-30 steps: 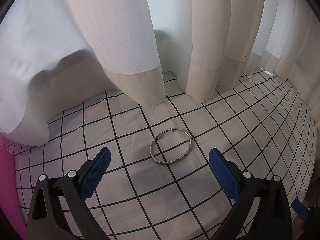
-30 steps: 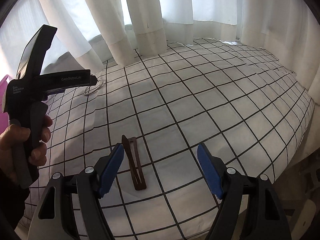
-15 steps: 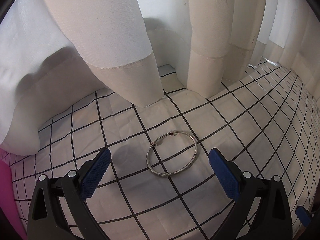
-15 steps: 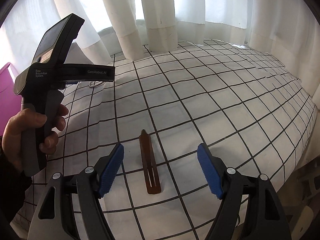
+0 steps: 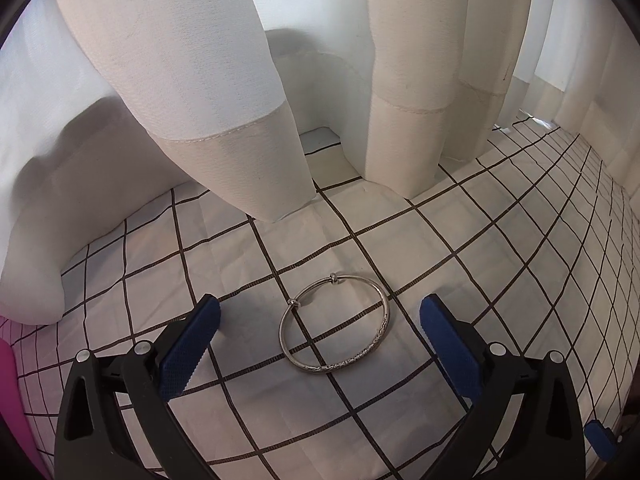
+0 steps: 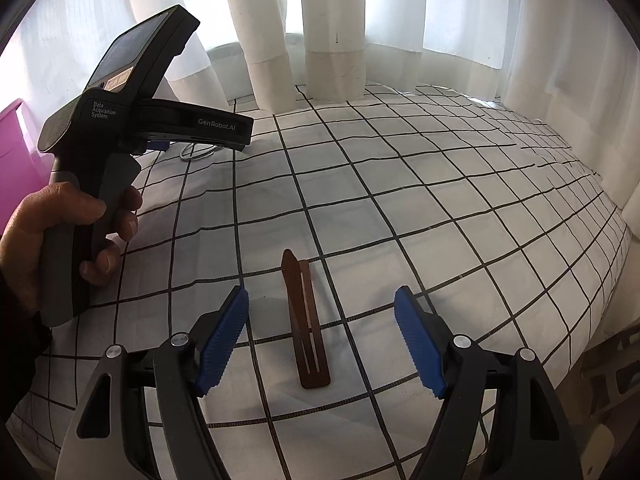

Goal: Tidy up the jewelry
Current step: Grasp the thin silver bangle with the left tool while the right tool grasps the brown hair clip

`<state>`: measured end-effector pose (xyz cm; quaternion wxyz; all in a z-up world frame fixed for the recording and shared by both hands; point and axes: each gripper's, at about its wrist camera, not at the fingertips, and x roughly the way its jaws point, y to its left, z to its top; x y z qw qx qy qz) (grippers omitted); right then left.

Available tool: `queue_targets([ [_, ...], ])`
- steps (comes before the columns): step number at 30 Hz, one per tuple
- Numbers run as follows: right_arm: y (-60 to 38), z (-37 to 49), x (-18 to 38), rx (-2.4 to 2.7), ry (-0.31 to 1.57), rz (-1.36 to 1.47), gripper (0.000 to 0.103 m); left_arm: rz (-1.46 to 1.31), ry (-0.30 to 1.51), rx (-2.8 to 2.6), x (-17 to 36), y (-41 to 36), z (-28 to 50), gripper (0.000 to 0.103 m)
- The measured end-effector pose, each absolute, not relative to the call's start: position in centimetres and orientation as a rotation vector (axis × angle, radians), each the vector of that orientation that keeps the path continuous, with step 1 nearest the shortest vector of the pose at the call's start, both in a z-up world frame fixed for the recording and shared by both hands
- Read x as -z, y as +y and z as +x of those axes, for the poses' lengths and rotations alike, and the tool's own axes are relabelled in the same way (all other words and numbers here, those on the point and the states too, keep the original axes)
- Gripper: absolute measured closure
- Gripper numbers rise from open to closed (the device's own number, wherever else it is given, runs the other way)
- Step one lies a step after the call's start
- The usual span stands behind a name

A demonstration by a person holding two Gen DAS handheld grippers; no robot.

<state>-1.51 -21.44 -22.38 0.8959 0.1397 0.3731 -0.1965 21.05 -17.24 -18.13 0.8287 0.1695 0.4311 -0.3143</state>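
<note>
Jewelry here means two pieces lying flat on a white cloth with a black grid (image 6: 400,208): a silver bangle (image 5: 335,322) with two small bead stops on its far arc, and a slim brown hair clip (image 6: 306,320). In the left wrist view the left gripper (image 5: 320,334) is spread wide and holds nothing, its blue pads (image 5: 188,352) flanking the bangle without touching it. In the right wrist view the right gripper (image 6: 322,338) is likewise released and empty, with the hair clip lying lengthwise between its pads, pointed end away from the camera. Both look poised for a pickup, so the step in hand is probably the approach to each piece. Closing on the bangle would call for lowering until the pads reach the cloth and pinching across the thin ring, which may slide or tip; the clip looks easier to take across its narrow width. The surface seems soft, perhaps a bed, since the cloth wrinkles and sags at its edge. Pale curtains (image 5: 224,120) hang down to it along the far side, backlit by a window, and something pink (image 6: 16,144), possibly a box for the pieces, sits at the left edge.
</note>
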Motion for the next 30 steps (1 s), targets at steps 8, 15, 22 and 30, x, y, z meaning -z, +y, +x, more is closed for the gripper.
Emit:
queue_targets([
  [8, -20.8, -1.3, 22.3, 0.383, 0.755, 0.252, 0.052, 0.353, 0.891, 0.69, 17.6, -16.5, 20.0, 0.029],
  [15, -19.9, -0.7, 22.0, 0.357, 0.751, 0.206, 0.09, 0.337, 0.876, 0.714, 17.4, -16.3, 19.2, 0.054],
  [22, -20.2, -1.2, 21.7, 0.335, 0.742, 0.229, 0.09, 0.326, 0.876, 0.699, 17.1, -15.4, 18.7, 0.054],
  [30, -21.1, -1.9, 20.8, 0.318, 0.729, 0.257, 0.09, 0.298, 0.87, 0.687, 16.0, -14.2, 18.0, 0.054],
])
